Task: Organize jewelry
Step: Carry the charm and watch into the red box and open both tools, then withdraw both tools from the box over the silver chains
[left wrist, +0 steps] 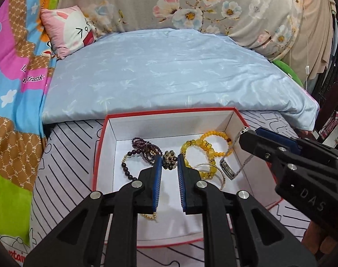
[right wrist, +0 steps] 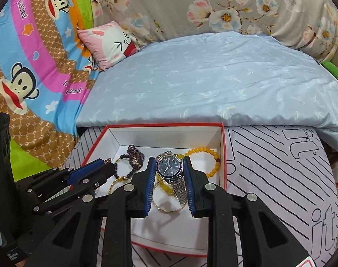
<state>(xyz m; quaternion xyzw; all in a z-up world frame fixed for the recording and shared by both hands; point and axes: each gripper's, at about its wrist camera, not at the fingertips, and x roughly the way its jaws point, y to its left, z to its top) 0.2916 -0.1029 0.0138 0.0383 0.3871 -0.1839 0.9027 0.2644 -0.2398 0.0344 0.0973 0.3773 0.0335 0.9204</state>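
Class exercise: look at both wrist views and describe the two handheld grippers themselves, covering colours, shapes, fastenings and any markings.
Both the left gripper and the right gripper are matte black, angular linkages with triangular cut-outs and round silver pivot pins. Each ends in two flat fingers faced with ribbed blue pads. In the left wrist view, the right gripper's body carries raised letters "DAS". No cables or sleeves are visible.

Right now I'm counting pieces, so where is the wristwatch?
The wristwatch is clamped between the right gripper's pads, over the right side of the red-edged box, above the yellow bead bracelets.
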